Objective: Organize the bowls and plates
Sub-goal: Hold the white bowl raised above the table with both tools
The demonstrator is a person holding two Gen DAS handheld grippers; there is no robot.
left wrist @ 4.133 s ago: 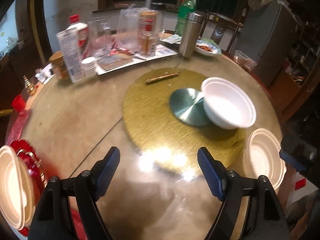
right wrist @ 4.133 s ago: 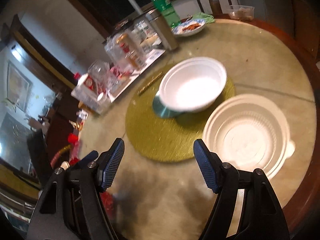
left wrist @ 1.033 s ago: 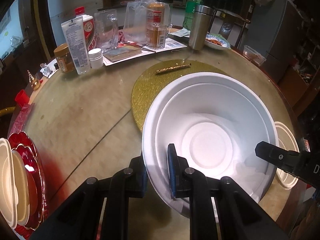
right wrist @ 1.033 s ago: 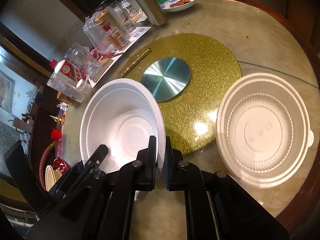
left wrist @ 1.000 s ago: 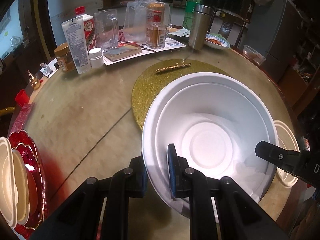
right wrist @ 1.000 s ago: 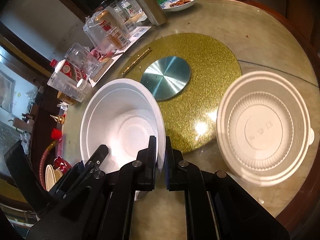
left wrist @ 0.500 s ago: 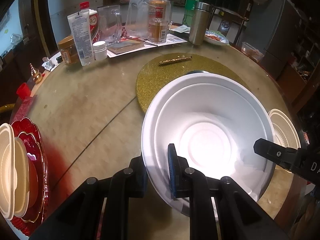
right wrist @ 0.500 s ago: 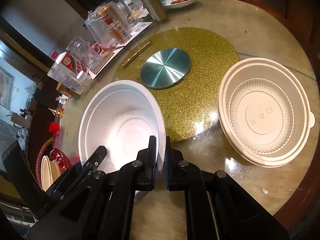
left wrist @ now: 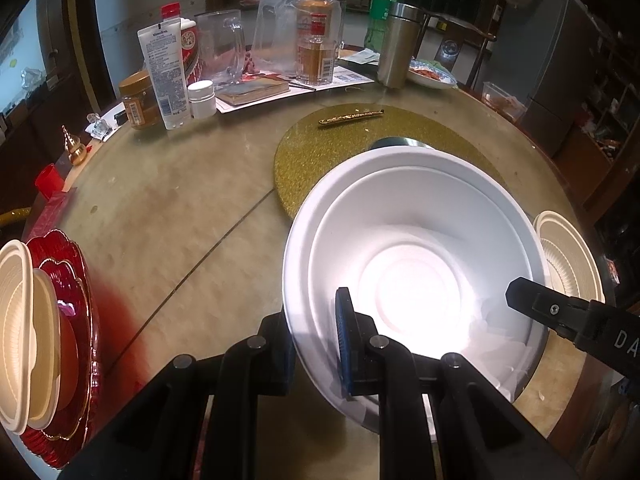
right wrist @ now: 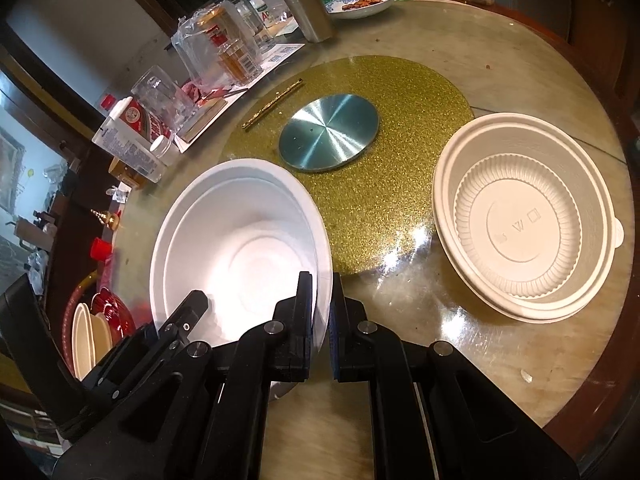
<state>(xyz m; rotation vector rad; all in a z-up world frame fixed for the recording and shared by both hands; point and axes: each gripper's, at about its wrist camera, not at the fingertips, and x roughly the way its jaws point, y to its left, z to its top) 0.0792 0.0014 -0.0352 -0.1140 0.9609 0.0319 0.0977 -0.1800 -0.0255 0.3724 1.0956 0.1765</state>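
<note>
Table (right wrist: 500, 360): both grippers clamp white bowl (right wrist: 240, 248) rim.

home dining room, evening by the look of the dark windows. large round surface (left wrist: 168, 216) under glass, with a gold glitter turntable mat (right wrist: 384, 128) at the centre. household clutter along the far edge: a steel thermos (left wrist: 398, 46), a green soda bottle (left wrist: 380, 0), a glass mug (left wrist: 222, 46), jars, and a plate of leftover food (left wrist: 432, 76). wooden chair (left wrist: 460, 40) and a grey fridge (left wrist: 560, 60) behind.
</note>
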